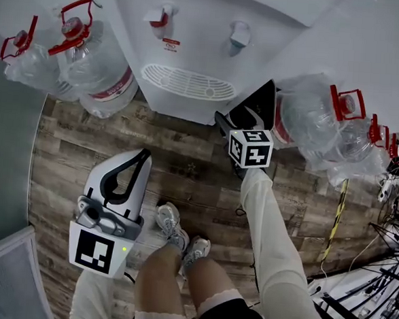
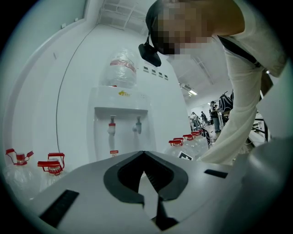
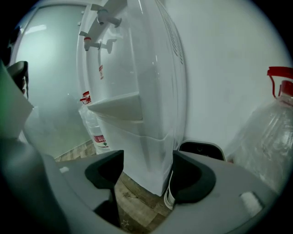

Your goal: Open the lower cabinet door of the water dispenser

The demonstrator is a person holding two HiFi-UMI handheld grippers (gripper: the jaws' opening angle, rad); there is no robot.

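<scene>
The dispenser [image 1: 194, 46] stands at the wall with its lower door [image 3: 132, 151] flush shut, so the right gripper [image 3: 149, 171], wide and empty around its front corner, should likely seat squarely on the door's edge before pinching, while the left gripper [image 2: 144, 157], closed on nothing, hangs clear.

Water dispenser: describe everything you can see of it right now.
The water dispenser is a white, glossy plastic floor unit standing upright on the wood-look floor against a white wall. A clear bottle sits on top. Its recess holds a red tap and a pale blue tap above a slotted drip tray. The lower cabinet door looks shut. Water jugs stand on both sides. The right gripper, jaws apart, frames its lower corner, apparently without touching.
</scene>
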